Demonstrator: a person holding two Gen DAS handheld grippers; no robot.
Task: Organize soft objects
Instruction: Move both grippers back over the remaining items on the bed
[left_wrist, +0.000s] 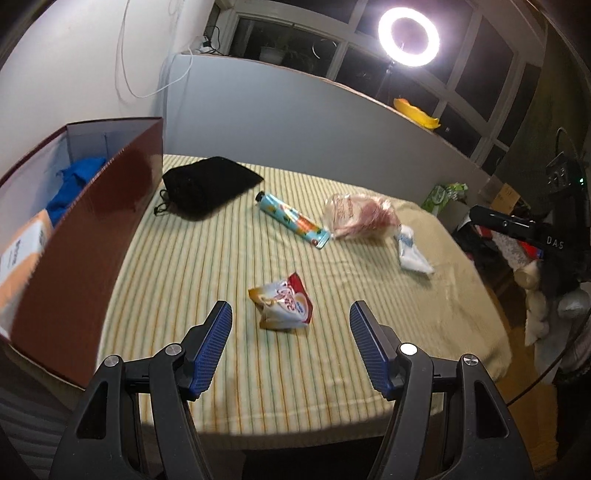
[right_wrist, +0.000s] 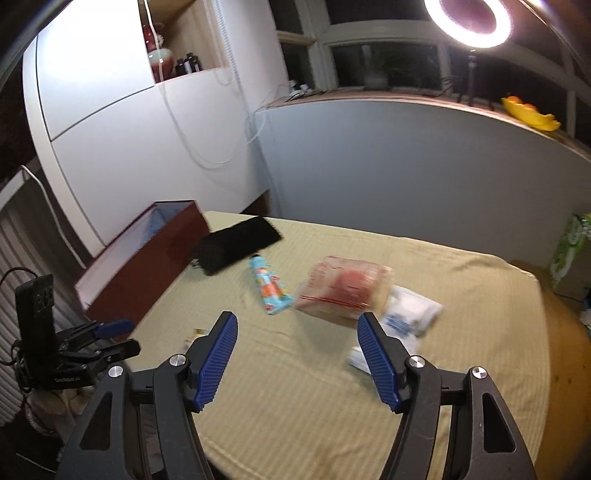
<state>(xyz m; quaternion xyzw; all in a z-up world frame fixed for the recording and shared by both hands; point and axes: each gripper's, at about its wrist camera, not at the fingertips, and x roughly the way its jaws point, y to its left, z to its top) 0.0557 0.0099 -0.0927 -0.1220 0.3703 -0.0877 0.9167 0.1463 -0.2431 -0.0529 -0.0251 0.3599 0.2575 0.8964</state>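
Observation:
On the striped cloth (left_wrist: 192, 266) a small red-and-white snack packet (left_wrist: 282, 306) lies just ahead of my left gripper (left_wrist: 290, 308), which is open with nothing between its blue pads. Farther back are a black pouch (left_wrist: 210, 186), a light-blue tube (left_wrist: 293, 221), a clear bag of pink stuff (left_wrist: 360, 216) and a white packet (left_wrist: 412, 251). My right gripper (right_wrist: 296, 318) is open and empty, hovering short of the clear bag (right_wrist: 343, 291) and the white packet (right_wrist: 406, 314). The tube (right_wrist: 269, 288) and the pouch (right_wrist: 236, 243) lie beyond it to the left.
A dark red box (left_wrist: 92, 229) at the table's left holds a blue cloth (left_wrist: 75, 184) and an orange-white pack (left_wrist: 22, 251). The left gripper (right_wrist: 110, 332) shows beside the box (right_wrist: 147, 273). A ring light (left_wrist: 408, 37) glares behind. Clutter (left_wrist: 535, 258) sits off the right edge.

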